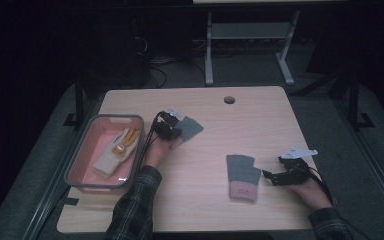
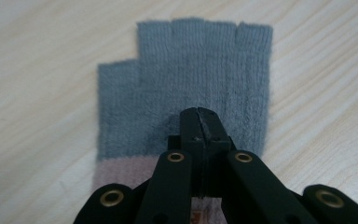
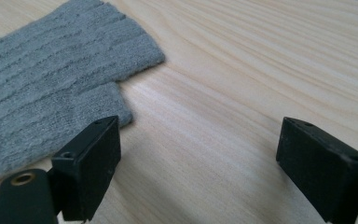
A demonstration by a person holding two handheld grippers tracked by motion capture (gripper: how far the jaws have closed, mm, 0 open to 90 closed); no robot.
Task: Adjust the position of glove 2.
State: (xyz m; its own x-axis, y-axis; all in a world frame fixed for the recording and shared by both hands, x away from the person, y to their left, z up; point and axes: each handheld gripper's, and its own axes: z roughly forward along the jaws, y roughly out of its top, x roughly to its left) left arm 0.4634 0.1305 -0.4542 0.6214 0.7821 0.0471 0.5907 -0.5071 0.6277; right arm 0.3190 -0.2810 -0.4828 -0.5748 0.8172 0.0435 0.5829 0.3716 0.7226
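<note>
Currently, the left gripper (image 2: 199, 122) is clamping its jaws on one grey glove (image 2: 186, 88), presumably for binning, while the right gripper (image 3: 200, 154) is holding its jaws apart beside the second glove (image 3: 51, 93).

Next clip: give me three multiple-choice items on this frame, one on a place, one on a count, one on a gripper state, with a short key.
1. Where does the white and yellow glove lie?
A. in the pink bin
B. on the bare table
C. under the right gripper

2. How many grey fingerless gloves are on the table?
A. one
B. two
C. three

3. How do the right gripper jaws stand?
A. shut on a glove
B. shut on nothing
C. open over bare wood

Key: 1 A, it rests inside the bin. 2 B, one grey glove at the left gripper, another grey glove beside the right. 3 C, its gripper view shows a wide gap.
</note>
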